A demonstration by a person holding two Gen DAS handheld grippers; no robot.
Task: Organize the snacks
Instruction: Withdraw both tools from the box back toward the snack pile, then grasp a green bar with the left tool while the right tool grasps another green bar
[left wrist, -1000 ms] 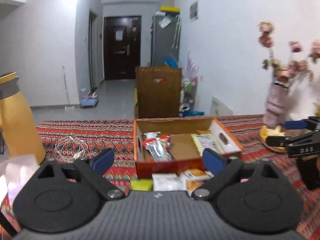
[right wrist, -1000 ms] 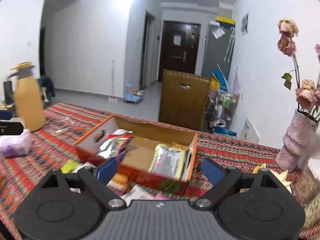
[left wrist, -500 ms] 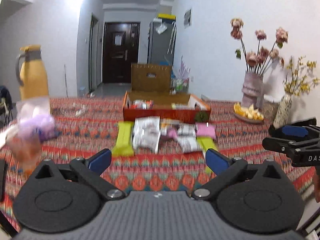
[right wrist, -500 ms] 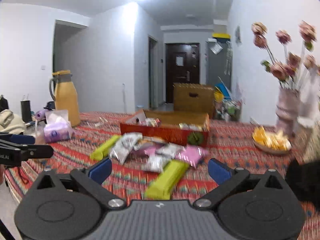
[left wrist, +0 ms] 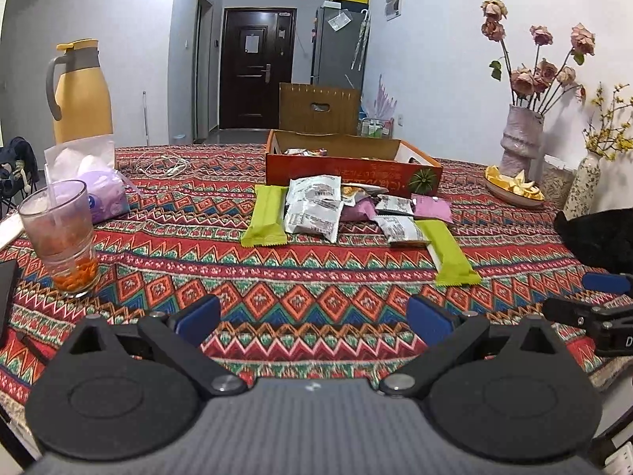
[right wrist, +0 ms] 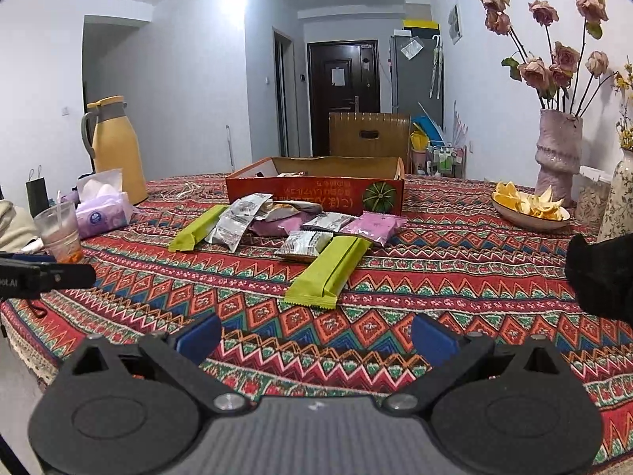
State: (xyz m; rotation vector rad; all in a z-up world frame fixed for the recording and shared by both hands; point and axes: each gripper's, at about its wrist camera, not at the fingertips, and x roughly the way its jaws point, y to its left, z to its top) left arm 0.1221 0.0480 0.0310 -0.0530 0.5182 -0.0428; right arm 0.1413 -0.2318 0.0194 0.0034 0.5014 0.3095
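Before the red box (right wrist: 316, 192), two green bars (right wrist: 330, 271) lie lengthwise away from camera

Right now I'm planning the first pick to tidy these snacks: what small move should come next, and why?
Probably ease the right gripper forward toward the near green bar. Both grippers are open and empty, and that bar lies alone, closest to the table edge, with the box beyond it.

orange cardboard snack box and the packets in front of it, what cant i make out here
- Orange cardboard snack box contents: both wrist views, mostly hidden by its front wall.
- Orange-printed packet: both views, overlapped by silver foil packets.
- Packet print: too small to read.
- Black object: cut off by the right edge.
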